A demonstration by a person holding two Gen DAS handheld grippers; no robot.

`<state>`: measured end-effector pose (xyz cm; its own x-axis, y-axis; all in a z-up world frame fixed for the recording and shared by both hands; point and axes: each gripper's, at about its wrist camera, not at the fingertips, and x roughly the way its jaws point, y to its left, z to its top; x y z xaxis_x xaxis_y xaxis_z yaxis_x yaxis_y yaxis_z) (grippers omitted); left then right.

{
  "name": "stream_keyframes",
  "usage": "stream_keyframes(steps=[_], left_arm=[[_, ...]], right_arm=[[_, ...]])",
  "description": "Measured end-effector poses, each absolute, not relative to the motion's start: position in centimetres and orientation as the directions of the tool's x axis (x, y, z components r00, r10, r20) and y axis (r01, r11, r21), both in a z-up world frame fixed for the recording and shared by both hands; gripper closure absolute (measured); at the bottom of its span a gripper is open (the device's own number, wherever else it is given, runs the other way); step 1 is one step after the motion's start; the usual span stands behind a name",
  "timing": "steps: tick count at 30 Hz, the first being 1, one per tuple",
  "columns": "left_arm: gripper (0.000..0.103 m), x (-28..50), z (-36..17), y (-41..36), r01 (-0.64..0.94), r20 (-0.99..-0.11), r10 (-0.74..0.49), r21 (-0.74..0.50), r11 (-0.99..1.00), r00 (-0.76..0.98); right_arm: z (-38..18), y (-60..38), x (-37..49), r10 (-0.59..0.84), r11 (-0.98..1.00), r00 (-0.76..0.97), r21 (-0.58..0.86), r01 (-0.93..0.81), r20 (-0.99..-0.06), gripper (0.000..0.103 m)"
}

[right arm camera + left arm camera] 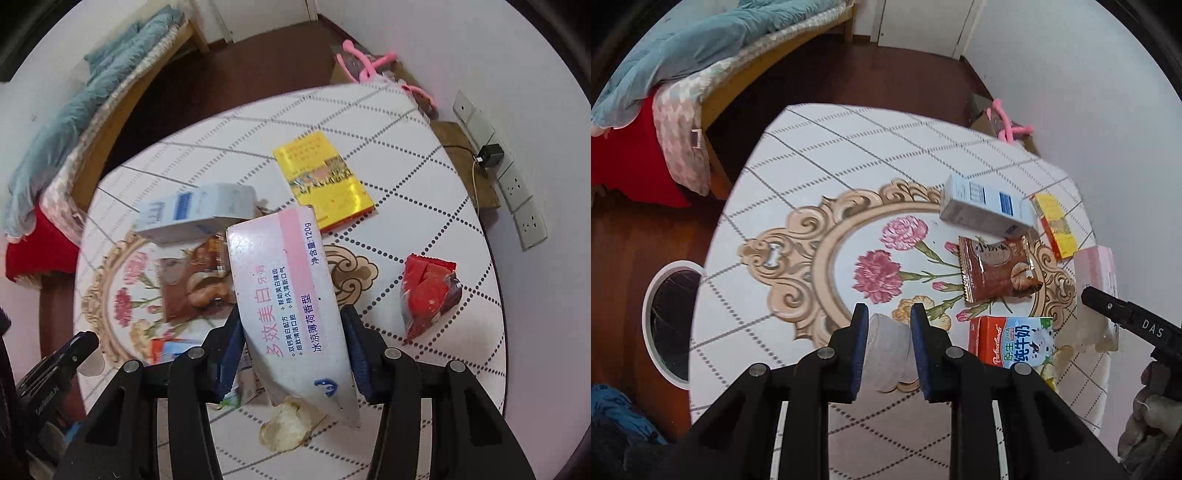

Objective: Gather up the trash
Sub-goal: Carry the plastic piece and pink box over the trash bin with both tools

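Left gripper (889,345) is clamped on a crumpled grey-white wad (888,350), blue pads pressing both its sides, low at 6 o'clock over the table (849,155). Just beside it at 3 o'clock lies the milk carton (1012,347), orange and blue, flat on the cloth. Right gripper (291,354) grips a pink-and-white toothpaste box (291,306), the jaws squeezing its long sides, box tilted and lifted clear of the cloth. Under its near end sits a crumpled pale scrap (284,428). Out at 3 o'clock, a red snack bag (428,295) lies alone. Further on, the brown wrapper (997,269) rests on the flower print, and at 12 o'clock from it the blue-and-white box (986,206) lies tilted. The yellow box (325,181) lies flat beyond. Off the table's left edge, at 9 o'clock, the white-rimmed bin (670,321) stands on the floor.
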<state>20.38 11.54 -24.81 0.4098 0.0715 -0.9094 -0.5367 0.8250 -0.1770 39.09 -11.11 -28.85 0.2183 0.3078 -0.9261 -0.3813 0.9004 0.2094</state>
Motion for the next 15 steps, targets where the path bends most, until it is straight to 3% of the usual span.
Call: stream_keyframes(steps=[7, 15], left_arm=[[0.083, 17.2, -22.5, 13.4, -0.554, -0.891, 0.082, -0.204, 0.807, 0.447], [0.083, 13.0, -17.7, 16.3, -0.577, -0.851, 0.188, -0.155, 0.802, 0.491]], right_arm=[[-27.0, -11.1, 37.0, 0.371, 0.878, 0.214, 0.267, -0.396, -0.904, 0.050], [-22.4, -6.9, 32.9, 0.482, 0.799, 0.189, 0.342, -0.494, -0.855, 0.050]])
